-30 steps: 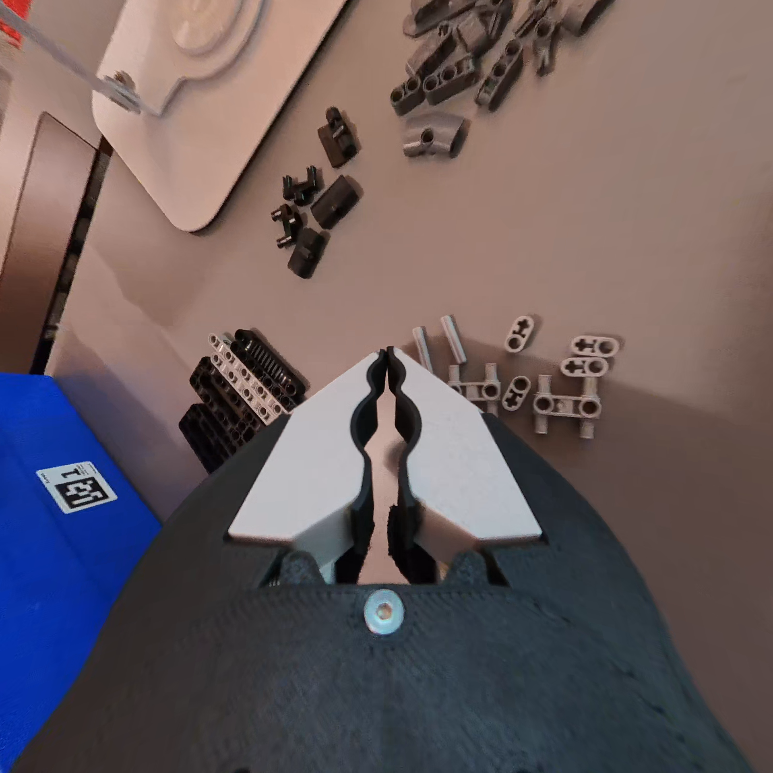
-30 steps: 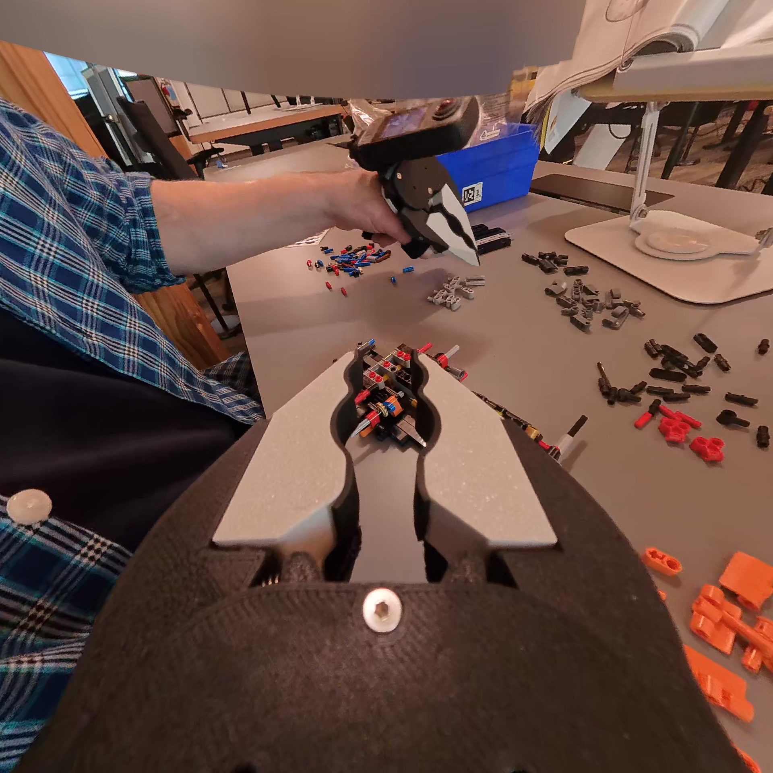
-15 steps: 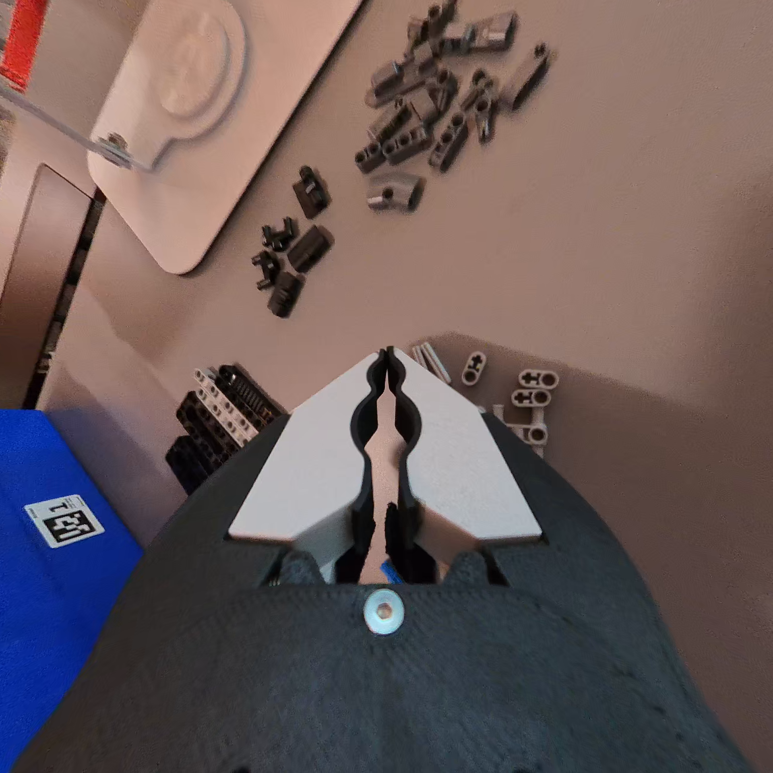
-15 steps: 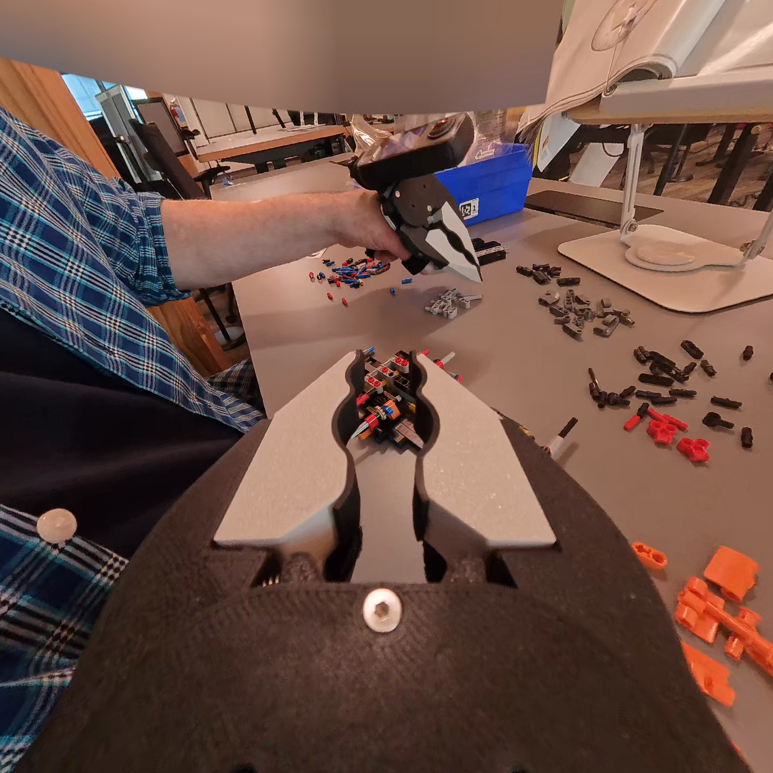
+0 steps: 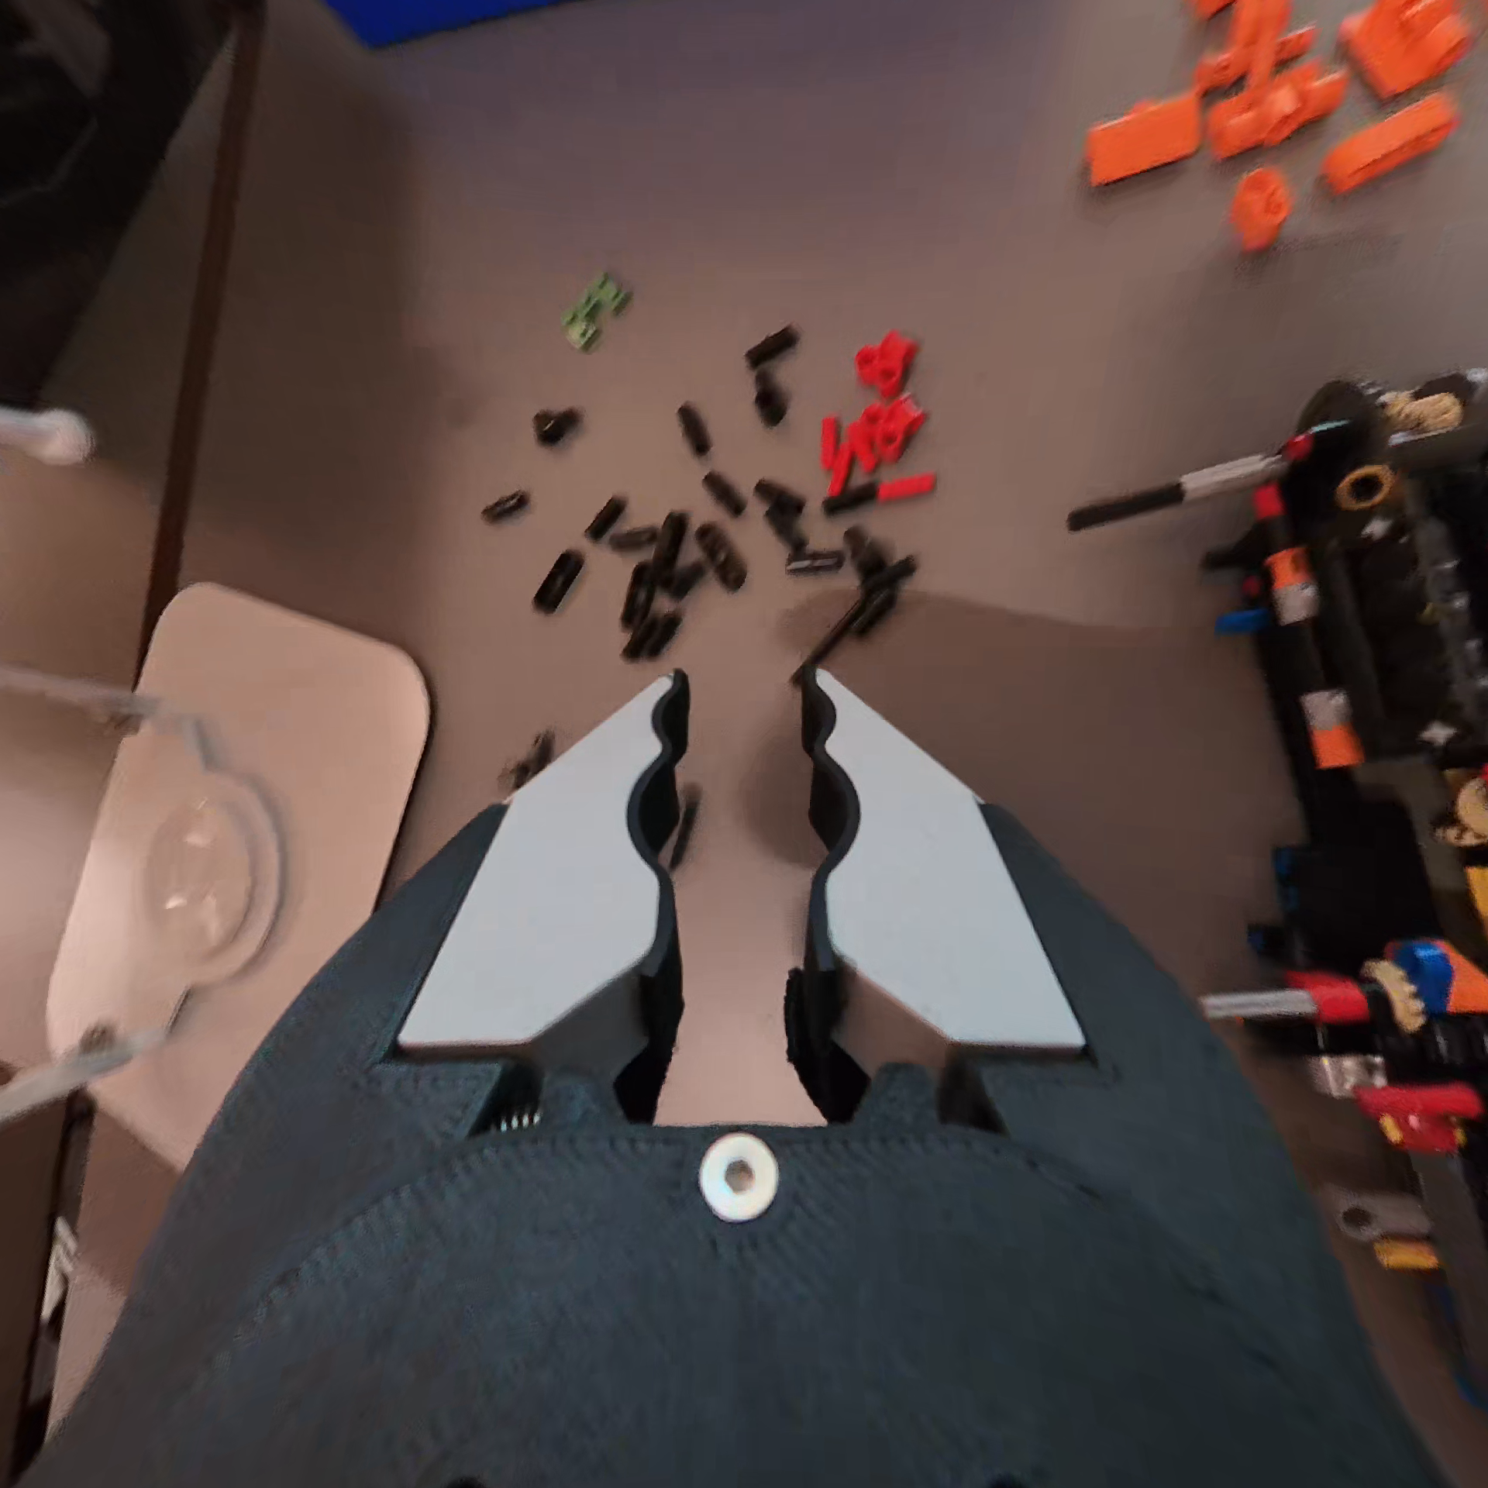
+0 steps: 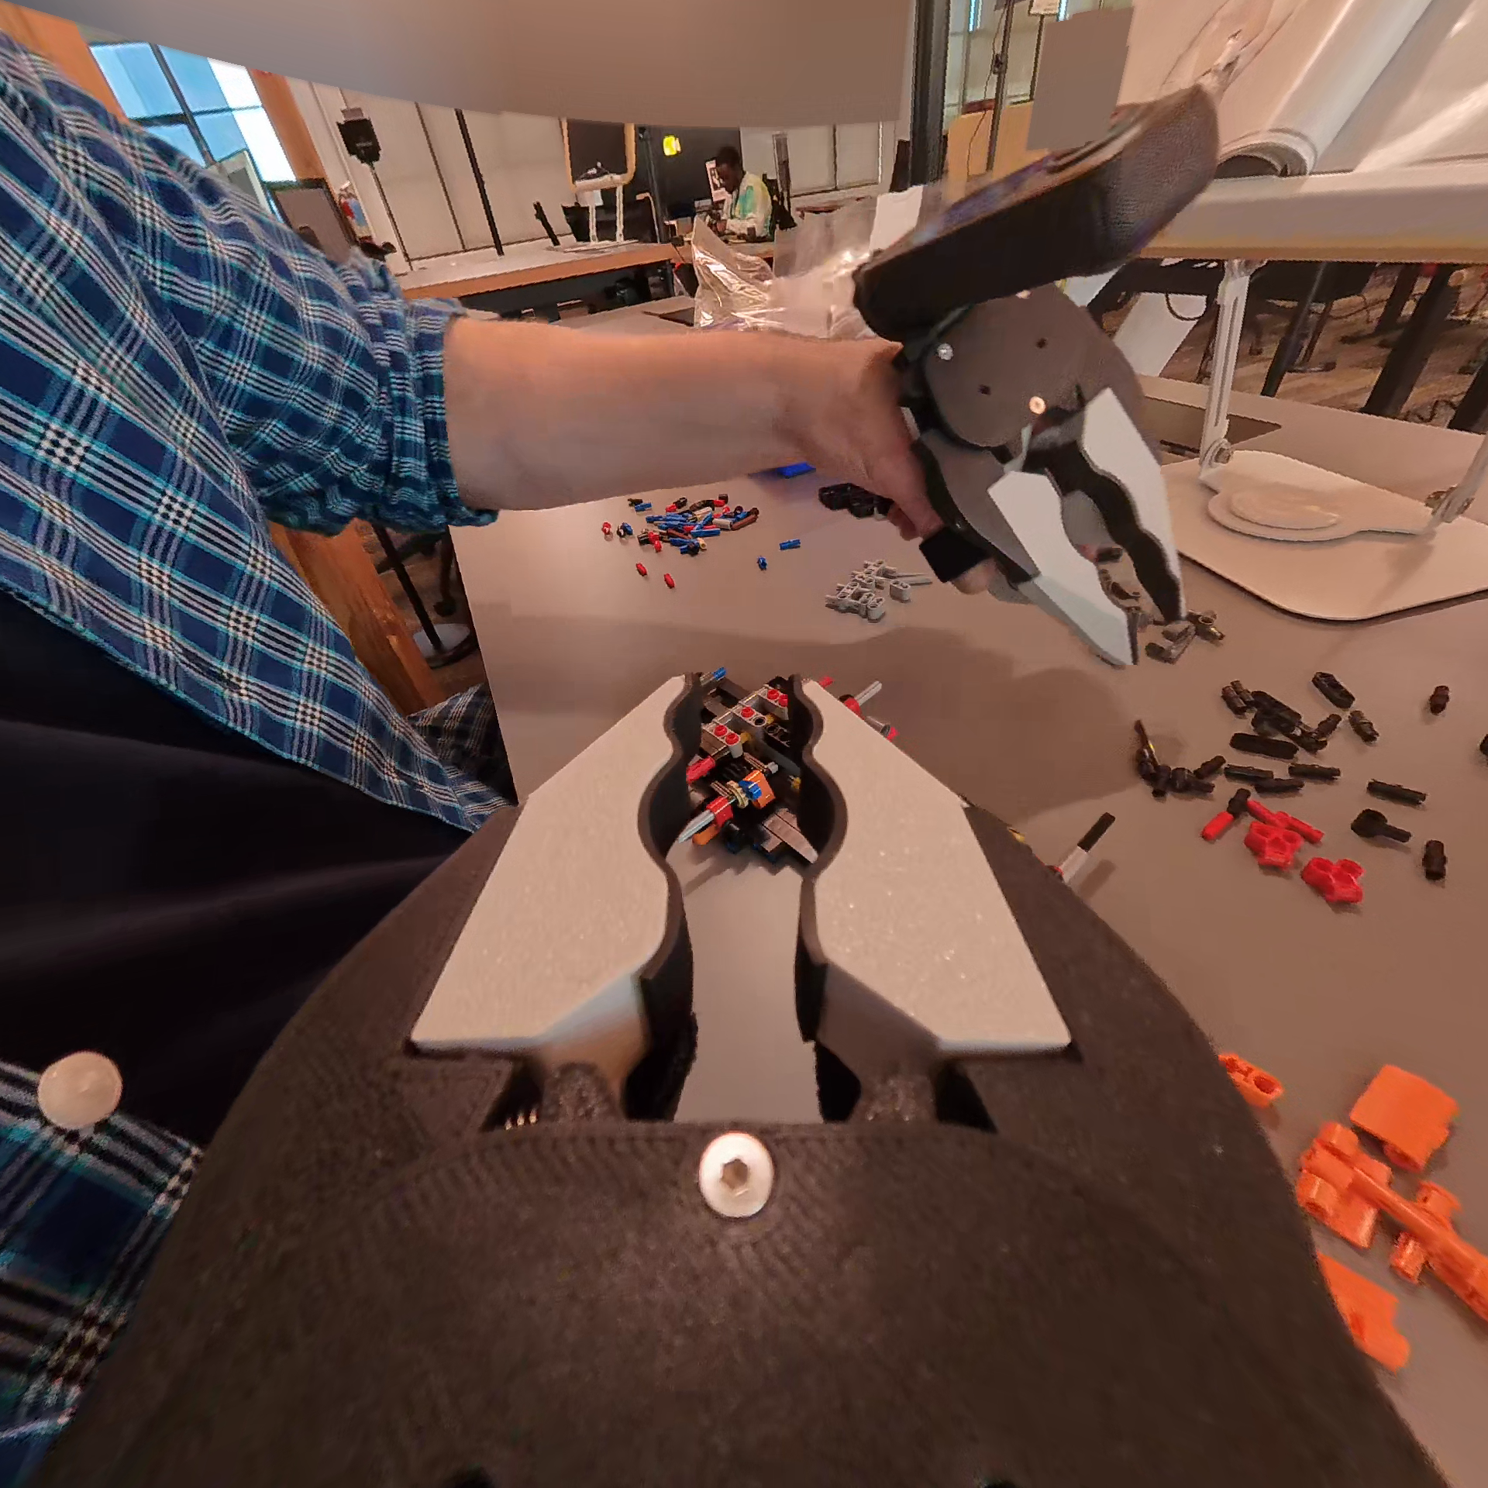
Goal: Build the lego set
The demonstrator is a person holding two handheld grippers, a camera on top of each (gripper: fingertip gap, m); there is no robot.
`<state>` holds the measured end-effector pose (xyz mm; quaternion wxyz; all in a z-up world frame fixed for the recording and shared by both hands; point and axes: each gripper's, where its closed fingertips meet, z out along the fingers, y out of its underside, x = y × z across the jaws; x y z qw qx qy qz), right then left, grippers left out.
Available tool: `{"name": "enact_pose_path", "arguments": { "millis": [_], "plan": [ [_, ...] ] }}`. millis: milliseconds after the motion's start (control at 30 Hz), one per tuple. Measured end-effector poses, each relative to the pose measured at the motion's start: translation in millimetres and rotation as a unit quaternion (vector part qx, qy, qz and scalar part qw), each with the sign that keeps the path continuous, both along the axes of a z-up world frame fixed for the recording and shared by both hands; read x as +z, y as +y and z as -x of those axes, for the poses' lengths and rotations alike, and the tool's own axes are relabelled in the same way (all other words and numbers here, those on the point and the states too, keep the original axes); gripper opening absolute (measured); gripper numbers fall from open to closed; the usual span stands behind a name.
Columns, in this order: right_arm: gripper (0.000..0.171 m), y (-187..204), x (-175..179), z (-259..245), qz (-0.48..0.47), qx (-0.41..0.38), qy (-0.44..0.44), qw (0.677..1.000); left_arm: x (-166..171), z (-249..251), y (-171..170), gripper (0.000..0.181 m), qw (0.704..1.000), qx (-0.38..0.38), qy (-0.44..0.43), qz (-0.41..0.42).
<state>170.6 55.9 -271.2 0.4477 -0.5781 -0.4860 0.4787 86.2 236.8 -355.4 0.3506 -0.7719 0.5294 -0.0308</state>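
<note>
Lego model (image 5: 1361, 725), partly built in black and orange, lies along the right edge of the left wrist view; the left gripper (image 5: 741, 684) hangs empty with jaws parted over the grey surface (image 5: 1006, 322), black pins (image 5: 668, 564) scattered just ahead, red pieces (image 5: 878, 427) beyond

From the right wrist, the right gripper (image 6: 745, 684) is closed around the model's (image 6: 745, 765) end; orange parts (image 6: 1385, 1192) lie to its right

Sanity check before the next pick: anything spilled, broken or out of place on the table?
Nothing stands out. Loose parts lie in colour groups: black pins, red connectors, orange pieces. One green piece lies apart, alone.
</note>
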Motion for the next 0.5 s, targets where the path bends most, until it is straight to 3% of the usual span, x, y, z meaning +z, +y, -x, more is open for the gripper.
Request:
{"name": "enact_pose_path", "arguments": {
  "millis": [167, 500],
  "plan": [
    [0.018, 0.5, 3.5, -1.9, 0.015, 0.007, 0.017, 1.000, -8.1, -39.9, 3.8, 0.018, 0.997, -0.069, 0.010, 0.014],
    [0.017, 5.1, 5.9, -9.2, 0.018, 0.005, 0.029, 0.999, -23.0, -82.3, 8.4, 0.017, 0.990, -0.132, 0.032, 0.036]
  ]
}}
